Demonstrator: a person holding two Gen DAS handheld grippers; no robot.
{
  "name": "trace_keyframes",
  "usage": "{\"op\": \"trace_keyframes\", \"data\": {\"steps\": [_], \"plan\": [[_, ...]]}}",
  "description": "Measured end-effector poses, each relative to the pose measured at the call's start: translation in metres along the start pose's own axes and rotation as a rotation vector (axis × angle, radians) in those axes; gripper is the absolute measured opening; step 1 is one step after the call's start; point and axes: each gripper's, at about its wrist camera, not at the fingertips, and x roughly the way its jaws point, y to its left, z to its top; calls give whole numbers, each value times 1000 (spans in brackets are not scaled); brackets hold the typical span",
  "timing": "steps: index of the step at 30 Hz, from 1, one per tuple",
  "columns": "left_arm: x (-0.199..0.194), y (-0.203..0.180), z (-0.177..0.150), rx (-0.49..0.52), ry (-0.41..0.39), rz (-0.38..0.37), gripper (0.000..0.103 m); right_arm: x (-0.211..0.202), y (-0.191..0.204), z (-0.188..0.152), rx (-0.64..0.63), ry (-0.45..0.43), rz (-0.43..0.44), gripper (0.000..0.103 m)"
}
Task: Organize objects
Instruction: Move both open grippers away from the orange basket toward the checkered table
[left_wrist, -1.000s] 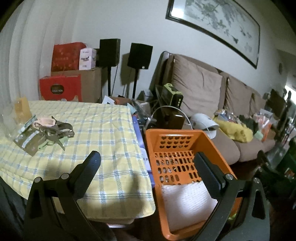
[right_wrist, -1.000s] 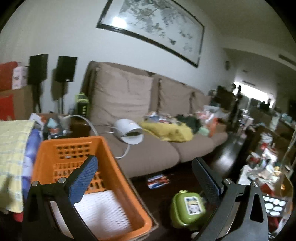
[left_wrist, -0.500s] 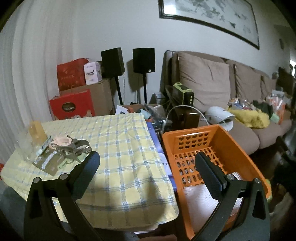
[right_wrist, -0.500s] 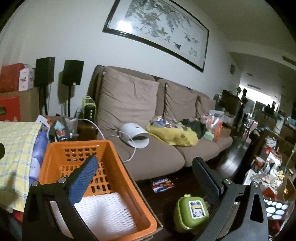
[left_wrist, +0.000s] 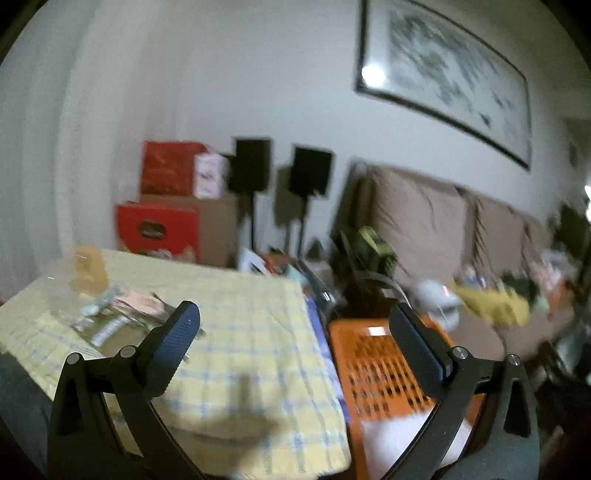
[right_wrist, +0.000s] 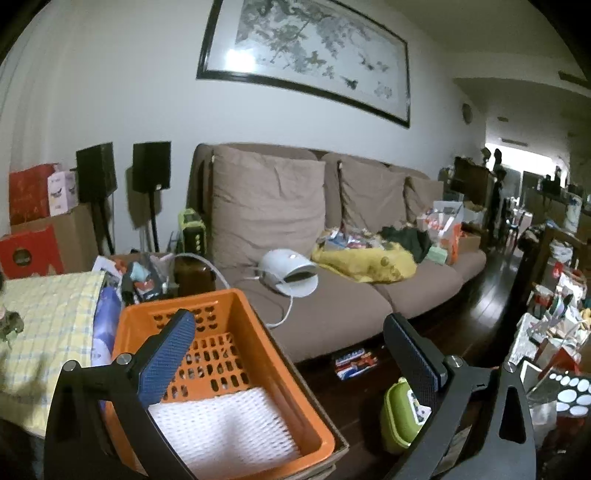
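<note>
An orange perforated basket (right_wrist: 236, 306) lined with white foam mesh (right_wrist: 221, 424) stands on the floor beside a table under a yellow checked cloth (left_wrist: 251, 354); it also shows in the left wrist view (left_wrist: 373, 369). A blurred pile of small items (left_wrist: 118, 314) lies on the cloth at the far left, next to a clear container (left_wrist: 86, 271). My left gripper (left_wrist: 293, 325) is open and empty above the table's near right corner. My right gripper (right_wrist: 288, 332) is open and empty above the basket's right side.
A brown sofa (right_wrist: 332, 288) with a white device (right_wrist: 288, 271) and yellow cloth (right_wrist: 365, 260) stands behind the basket. A green lunch box (right_wrist: 400, 417) sits on the dark floor. Speakers (right_wrist: 151, 166) and red boxes (left_wrist: 159, 229) stand at the wall. Clutter fills the right side (right_wrist: 550, 332).
The left wrist view has swung and tilted upward and is now motion-blurred. The right gripper has drifted slightly; the basket sits a little more to its left. Both grippers stay open.
</note>
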Motion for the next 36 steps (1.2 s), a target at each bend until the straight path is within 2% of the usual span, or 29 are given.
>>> {"op": "trace_keyframes", "data": {"steps": [3,5,9,13,16,22,26,29,31,33,34,36], "plan": [[1,21,13,-53,-2,-19,103,-2,-5,3,29,-9,20,102],[6,36,22,-83,40,-44,103,-1,-6,6,35,-1,35,102],[14,53,31,-56,107,-84,102,1,-3,11,33,36,68,102],[5,55,34,56,75,-39,102,1,-3,18,82,103,176,102],[-2,55,39,96,54,-24,102,-11,-4,31,113,103,235,102],[-13,58,52,53,41,-61,102,-44,-4,57,94,46,254,102],[-25,52,59,76,6,-64,102,-53,-8,64,92,20,241,102],[-33,44,63,121,-12,-56,94,-55,-10,67,94,19,241,100],[-35,38,66,161,0,-70,91,-55,-12,67,101,24,253,93],[-36,35,67,181,12,-88,76,-57,-14,68,117,29,265,88],[-37,34,67,183,21,-100,72,-57,-14,70,127,35,273,83],[-34,35,69,164,54,-138,51,-59,-14,72,134,41,287,75]]}}
